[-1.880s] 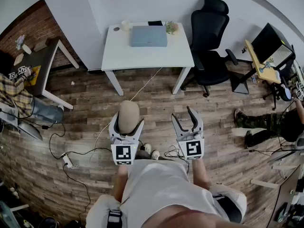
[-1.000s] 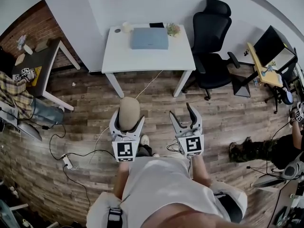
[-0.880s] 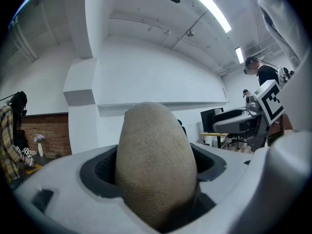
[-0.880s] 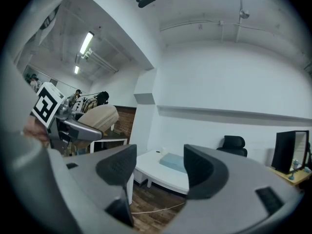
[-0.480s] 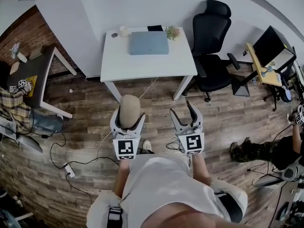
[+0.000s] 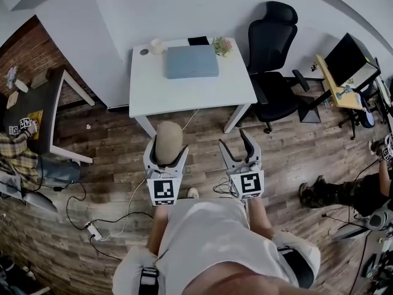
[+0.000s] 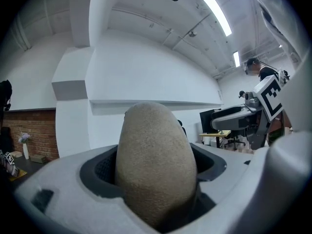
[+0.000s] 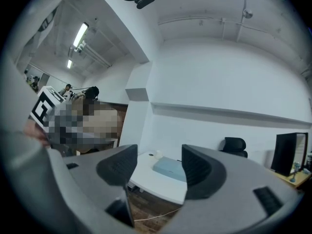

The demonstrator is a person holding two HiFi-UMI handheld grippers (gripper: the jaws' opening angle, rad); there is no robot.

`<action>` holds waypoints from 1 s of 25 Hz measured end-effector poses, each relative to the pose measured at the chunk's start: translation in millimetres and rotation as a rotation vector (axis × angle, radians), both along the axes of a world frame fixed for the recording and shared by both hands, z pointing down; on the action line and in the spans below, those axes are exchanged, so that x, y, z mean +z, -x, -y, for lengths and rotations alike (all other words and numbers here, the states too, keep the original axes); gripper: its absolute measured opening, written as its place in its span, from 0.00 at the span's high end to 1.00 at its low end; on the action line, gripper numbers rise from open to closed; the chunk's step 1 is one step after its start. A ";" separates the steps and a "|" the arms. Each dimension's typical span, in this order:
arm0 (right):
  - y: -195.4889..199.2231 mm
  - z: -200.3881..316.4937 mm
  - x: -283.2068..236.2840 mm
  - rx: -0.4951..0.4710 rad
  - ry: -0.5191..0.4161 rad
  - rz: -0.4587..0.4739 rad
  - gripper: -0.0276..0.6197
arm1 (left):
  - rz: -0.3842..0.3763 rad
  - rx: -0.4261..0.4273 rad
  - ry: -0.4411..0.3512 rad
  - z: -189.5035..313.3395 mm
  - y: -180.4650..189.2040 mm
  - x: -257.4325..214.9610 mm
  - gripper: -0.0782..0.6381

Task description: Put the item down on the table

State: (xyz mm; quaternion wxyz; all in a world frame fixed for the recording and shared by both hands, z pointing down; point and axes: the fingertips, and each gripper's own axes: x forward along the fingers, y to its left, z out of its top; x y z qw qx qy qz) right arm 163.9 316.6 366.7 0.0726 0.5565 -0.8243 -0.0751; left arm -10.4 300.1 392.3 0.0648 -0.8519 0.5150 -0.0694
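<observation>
Head view: the left claw (image 6: pixel 167 150) grips the tan egg-shaped item (image 6: pixel 167 140) over the wooden floor (image 6: pixel 110 146), and the white tabletop (image 6: pixel 190 91) lies straight ahead. The right claw (image 6: pixel 235 141) is wide and empty.
Left gripper view: the item stands on end, clamped.
Right gripper view: the tabletop shows between the parted jaws.

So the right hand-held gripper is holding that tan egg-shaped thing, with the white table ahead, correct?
No, the left hand-held gripper holds the tan egg-shaped thing; the left gripper view shows its jaws clamped on it. The right hand-held gripper is open and empty. The white table is ahead.
</observation>
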 end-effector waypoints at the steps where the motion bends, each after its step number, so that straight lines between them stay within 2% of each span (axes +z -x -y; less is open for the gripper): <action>1: 2.2 4.2 0.4 0.002 -0.001 -0.003 0.51 | -0.003 0.004 0.000 5.3 1.8 -0.2 0.32; 15: 1.5 39.9 4.2 0.043 0.027 -0.027 0.52 | -0.010 0.046 -0.012 49.6 1.5 -4.8 0.32; 25: -12.6 88.7 8.4 0.021 0.009 0.015 0.52 | 0.001 0.025 -0.007 91.1 -10.7 -1.6 0.32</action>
